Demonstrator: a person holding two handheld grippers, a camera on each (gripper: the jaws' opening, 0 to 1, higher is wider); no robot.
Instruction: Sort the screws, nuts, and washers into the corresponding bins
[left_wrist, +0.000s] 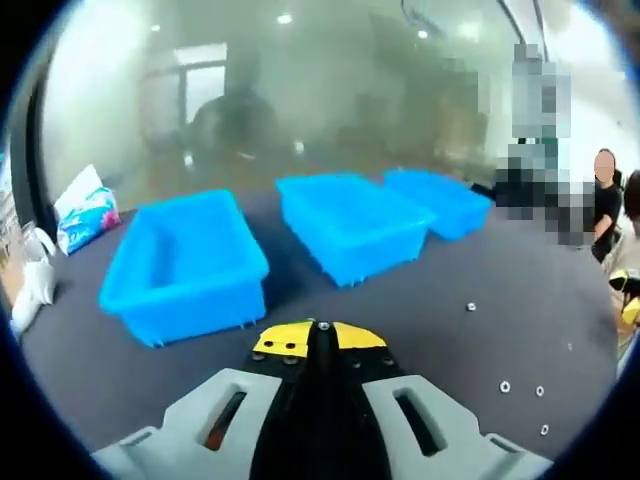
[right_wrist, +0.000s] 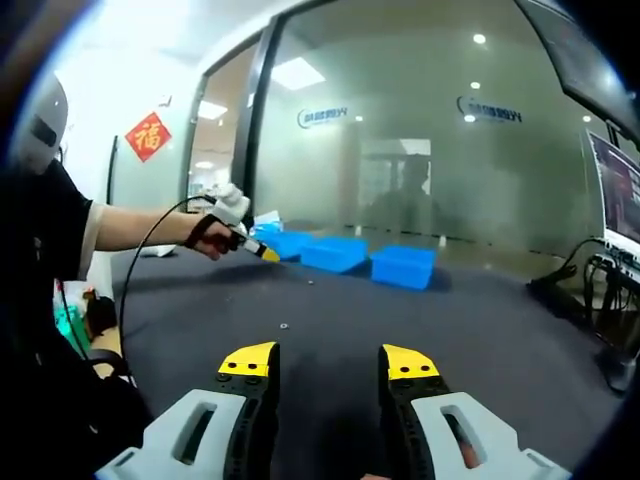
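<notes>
Three blue bins stand in a row on the dark table: the near one (left_wrist: 185, 265), the middle one (left_wrist: 350, 225) and the far one (left_wrist: 440, 200). My left gripper (left_wrist: 320, 333) hovers just in front of the near bin, its yellow-tipped jaws shut with a tiny grey metal piece (left_wrist: 322, 325) at the tips. Loose washers and nuts (left_wrist: 505, 386) lie to the right. In the right gripper view, my right gripper (right_wrist: 330, 362) is open and holds nothing above the table. The bins (right_wrist: 335, 253) are far ahead of it. A gloved hand holds the left gripper (right_wrist: 255, 250) beside them.
A blue-and-white packet (left_wrist: 85, 215) and white bags lie at the table's left edge. A person (left_wrist: 605, 195) stands at the right. A small loose piece (right_wrist: 284, 326) lies on the table (right_wrist: 480, 340). Cables (right_wrist: 570, 285) and a monitor (right_wrist: 620, 195) are far right, a glass wall behind.
</notes>
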